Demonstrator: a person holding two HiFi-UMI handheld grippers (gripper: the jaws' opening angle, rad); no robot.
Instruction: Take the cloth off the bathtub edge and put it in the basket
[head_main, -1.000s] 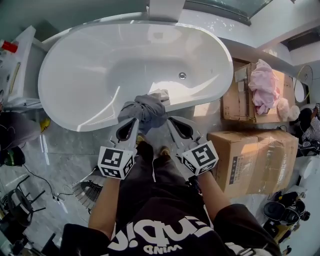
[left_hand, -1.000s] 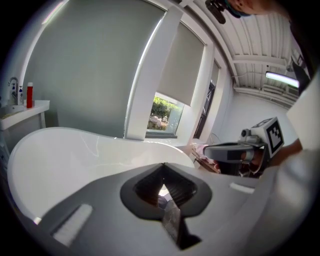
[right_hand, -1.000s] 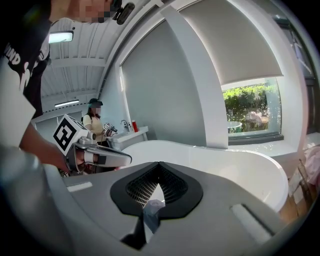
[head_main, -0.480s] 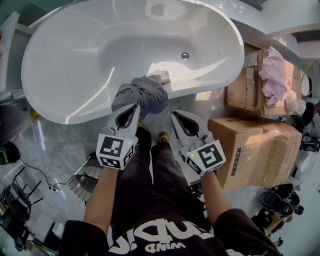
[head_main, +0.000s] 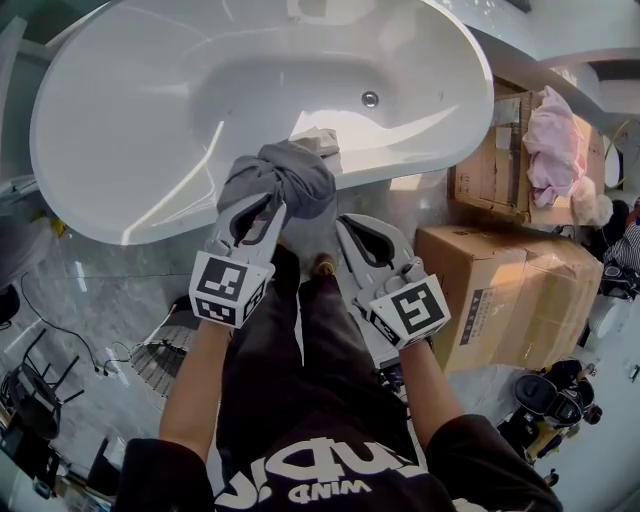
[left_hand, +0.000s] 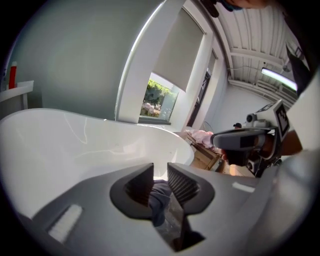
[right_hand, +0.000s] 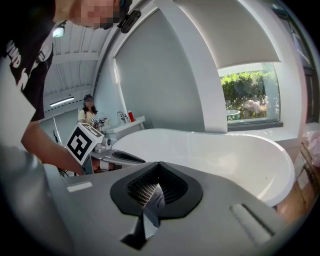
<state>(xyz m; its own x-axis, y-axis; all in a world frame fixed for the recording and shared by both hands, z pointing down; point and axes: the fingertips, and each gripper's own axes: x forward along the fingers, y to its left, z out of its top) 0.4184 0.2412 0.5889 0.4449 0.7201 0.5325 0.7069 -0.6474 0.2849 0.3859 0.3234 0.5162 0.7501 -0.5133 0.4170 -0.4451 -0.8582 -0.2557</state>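
So the grey cloth (head_main: 285, 180) was bunched up in a lump on the near edge of the white bathtub (head_main: 130, 110), sort of draped over the rim on the person's side, not far from the drain (head_main: 370, 99).

The left gripper (head_main: 262, 213) was right up against it, tips poking into the lower left of the bundle. Its jaws had just been opening and stood a little apart, and the left gripper view showed a fold of the cloth hanging in the gap between them, not really pinched.

The right gripper (head_main: 347, 228) sat just beside the cloth on its right, close by but apparently not touching. Its jaws were pressed together at the tips with nothing caught in them.

Off to the right there were a couple of cardboard boxes (head_main: 510, 290) on the floor, with a pink cloth (head_main: 552, 150) heaped on the farther one.
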